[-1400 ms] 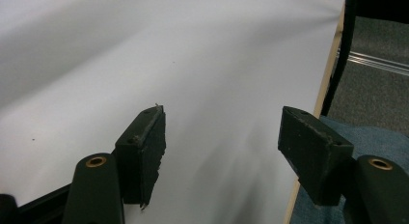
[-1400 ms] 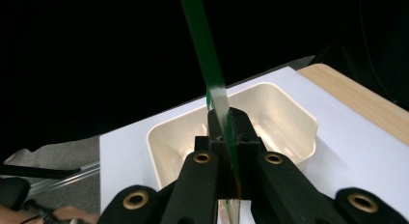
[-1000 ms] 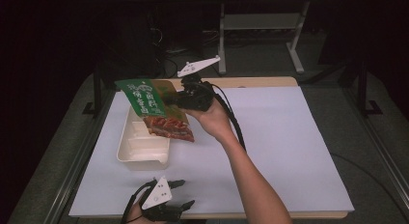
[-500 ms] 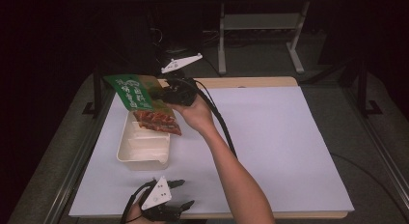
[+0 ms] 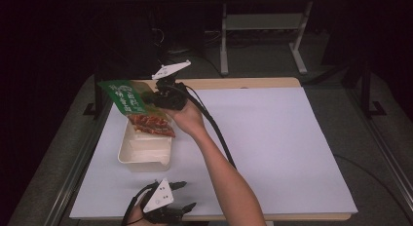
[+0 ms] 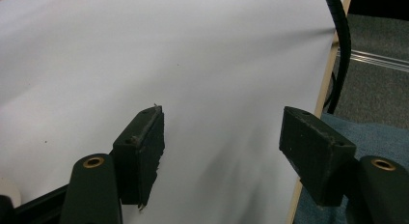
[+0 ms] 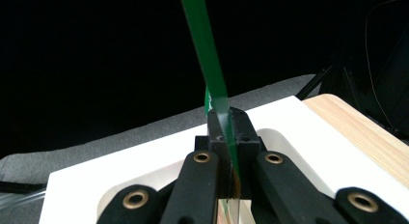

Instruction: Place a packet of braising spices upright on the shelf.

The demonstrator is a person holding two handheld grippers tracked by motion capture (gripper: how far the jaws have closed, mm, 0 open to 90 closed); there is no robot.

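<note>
Snack packet [image 5: 139,109] — green-topped, held tilted above the white tray [image 5: 144,153] — is pinched edge-on by the right gripper [image 5: 155,98]. Left gripper [image 5: 187,194] rests at the table's [image 5: 292,148] near edge, jaws spread, nothing between.

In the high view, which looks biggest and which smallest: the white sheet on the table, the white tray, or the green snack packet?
1. White sheet, by far the largest.
2. White tray.
3. Green snack packet, pinched in the right claw above the tray; it sits nearer the camera, so its second-versus-third placing is unsure.
</note>
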